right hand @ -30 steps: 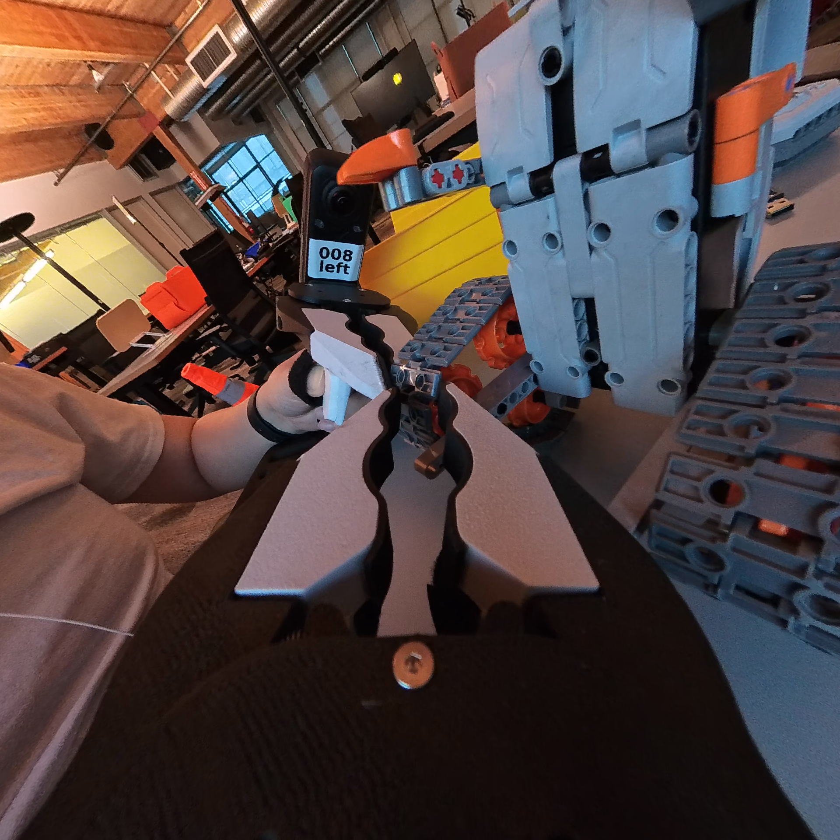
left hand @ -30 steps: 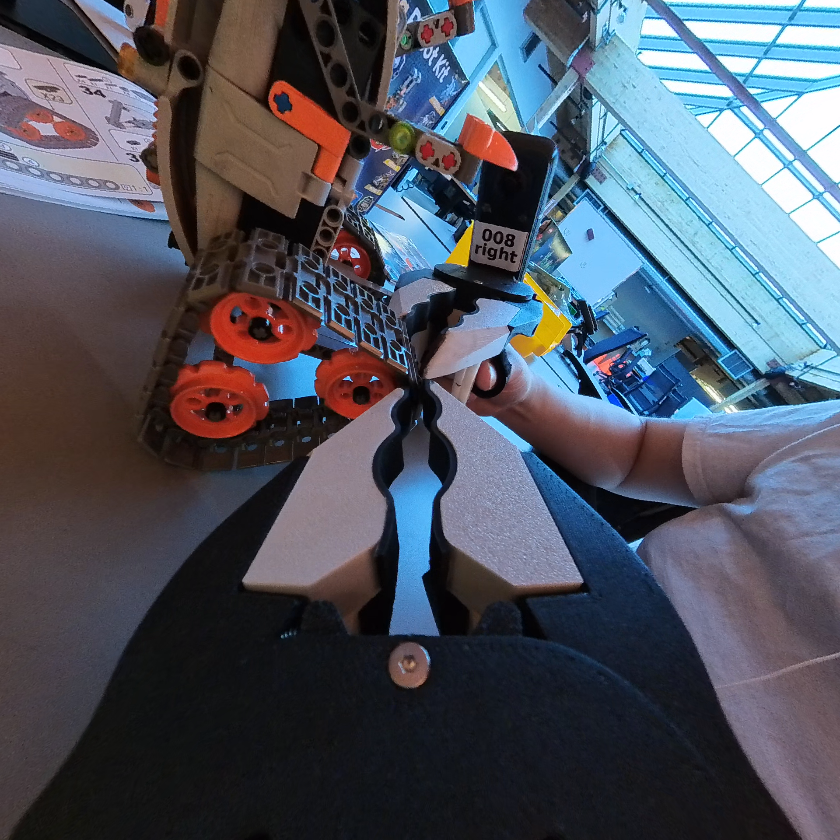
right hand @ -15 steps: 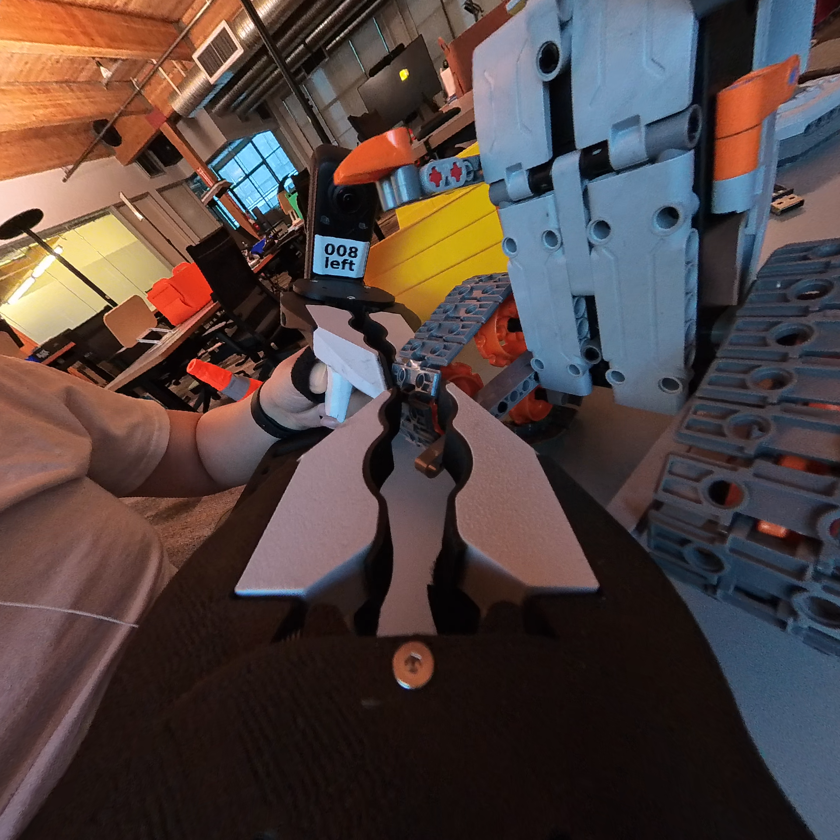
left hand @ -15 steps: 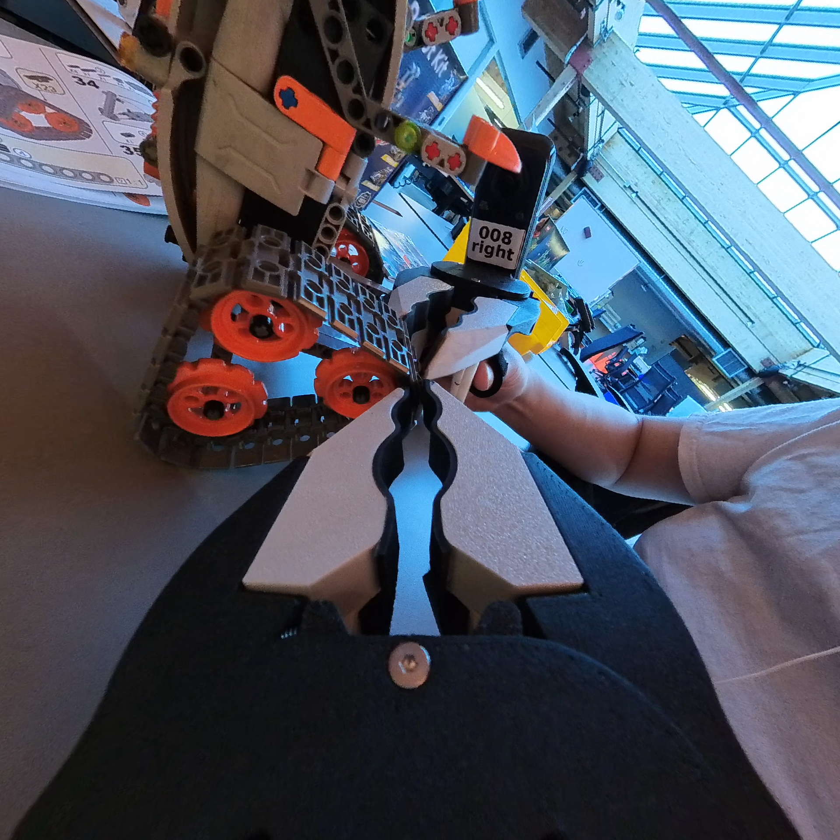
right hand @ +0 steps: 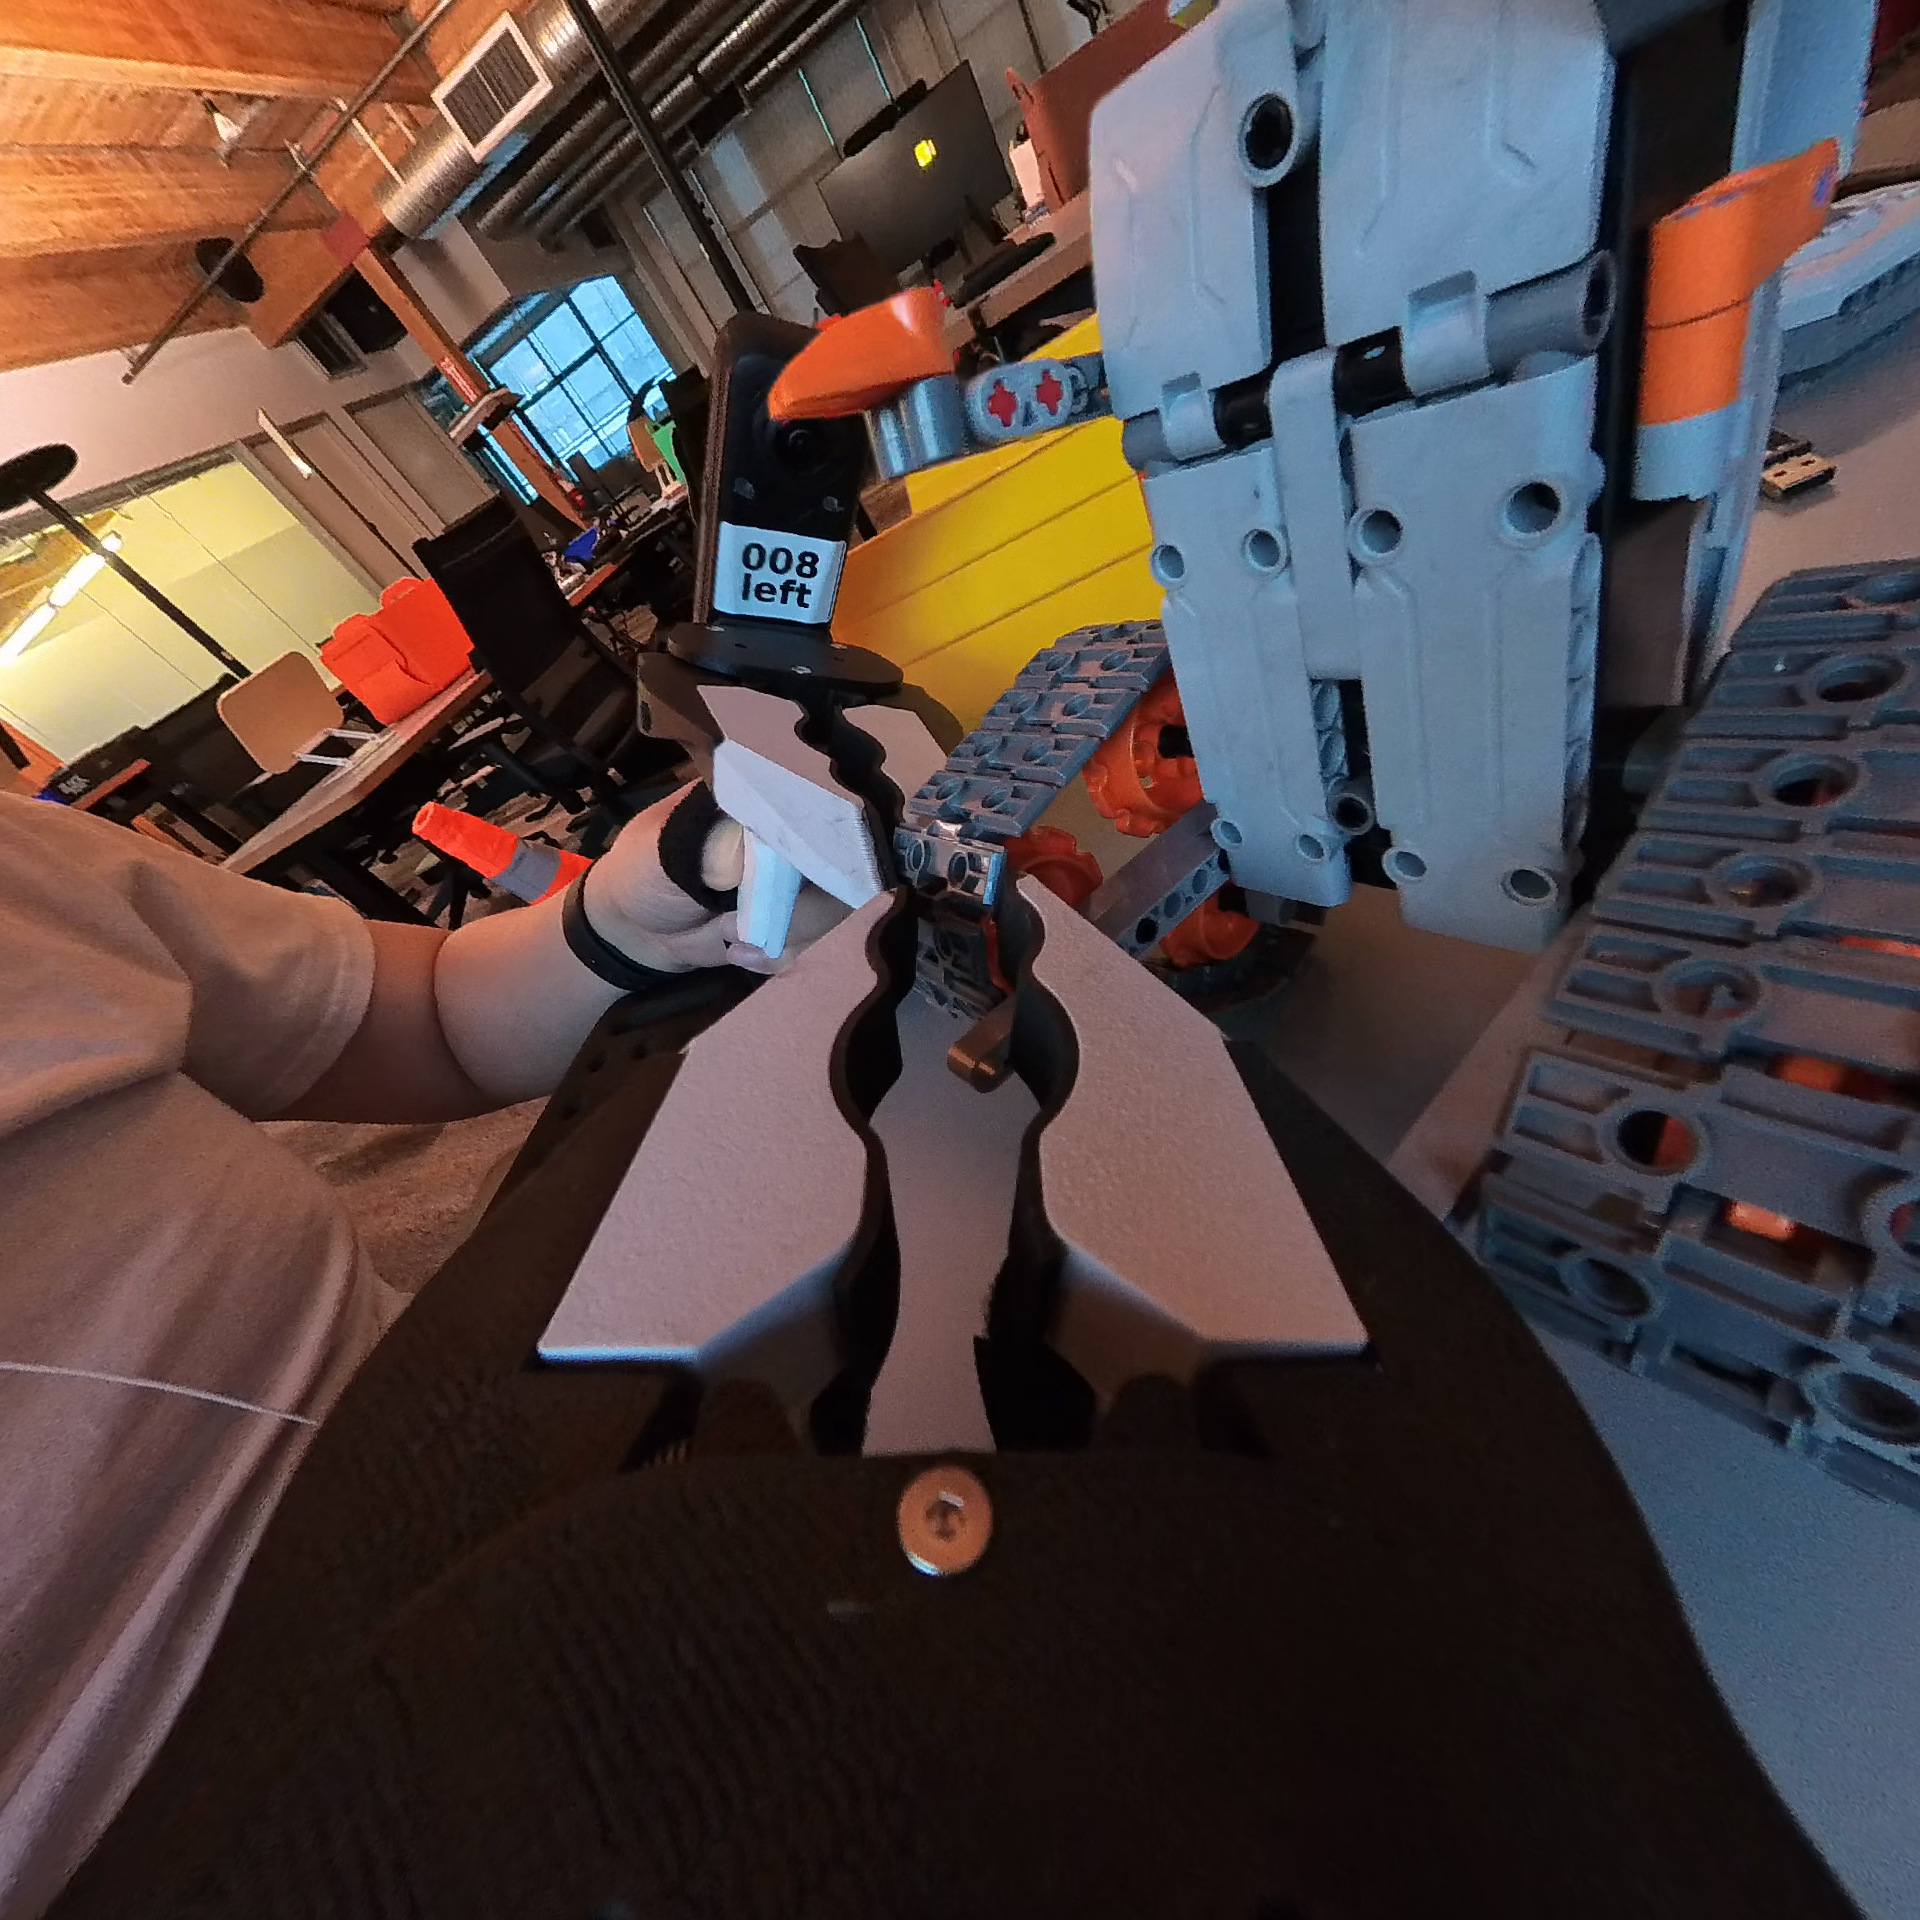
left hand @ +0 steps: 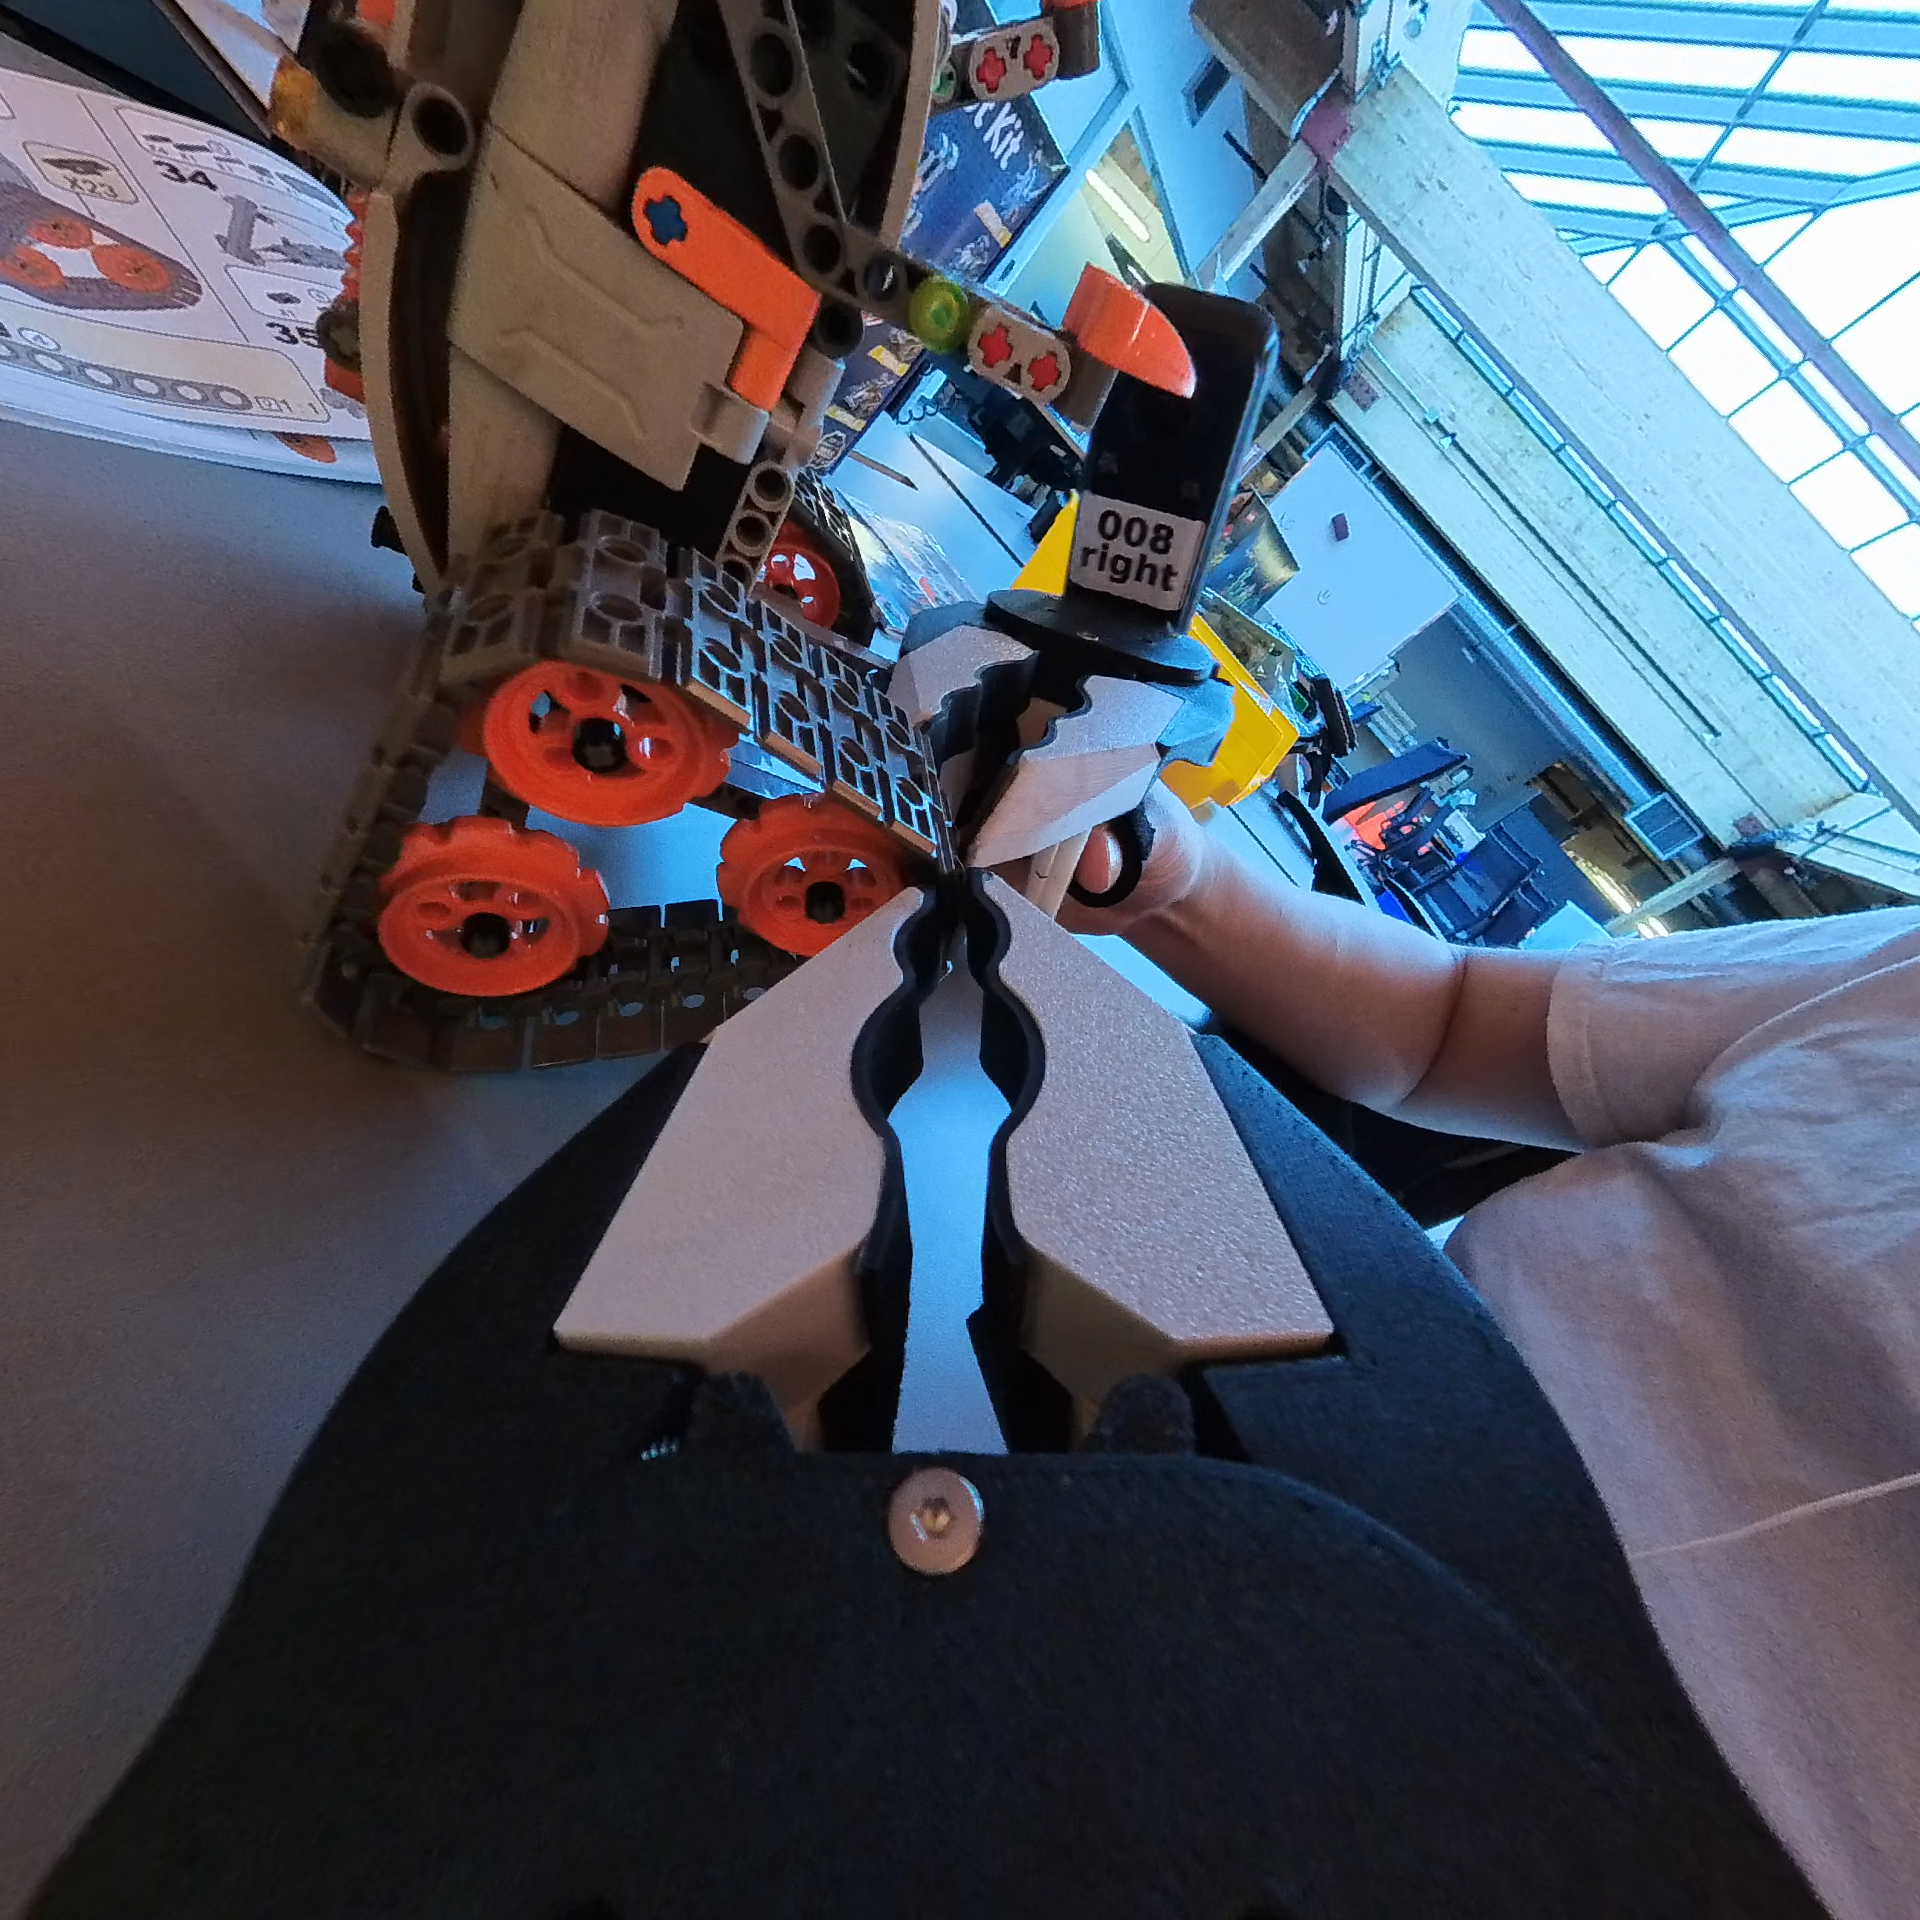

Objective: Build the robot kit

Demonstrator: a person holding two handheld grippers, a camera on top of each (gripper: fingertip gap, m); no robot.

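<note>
Pinching the end of a grey link tread [left hand: 800,717] from both sides: left gripper [left hand: 951,904] and right gripper [right hand: 956,914] meet tip to tip at the tread's free front end. Left jaws nearly pressed together, a thin bit of tread edge caught at the very tips. Right jaws narrowly spread around the tread end [right hand: 951,914], clamping a link; small tan pin piece [right hand: 982,1049] sits between the right fingers just below the link, contact with the pads unclear.

Tread belongs to a brick-built tracked vehicle [left hand: 582,343] standing on a grey table [left hand: 156,935], front end raised toward the grippers. Tread loops around three orange toothed wheels [left hand: 597,743], two low, one higher. Body above is light grey panels with black beams, orange accents, an orange pointed piece [left hand: 1127,327] sticking out on an arm with red cross-hole connectors. From the right wrist view the same body shows as tall grey panels [right hand: 1361,499] with an orange tab [right hand: 1725,281] at the upper right.

Second grey tread section [right hand: 1745,987] lies on the table at the right of the right wrist view, well apart from the grippers, orange showing through its holes.

Open instruction booklet [left hand: 125,281] flat on the table behind the vehicle, far left. Yellow bin [right hand: 997,551] behind the model. Person's right hand [left hand: 1132,862] grips the right tool's handle; left hand [right hand: 665,883] with a dark wristband grips the left one. Light short sleeves [left hand: 1714,1091] visible. Workshop with desks and chairs in background.
</note>
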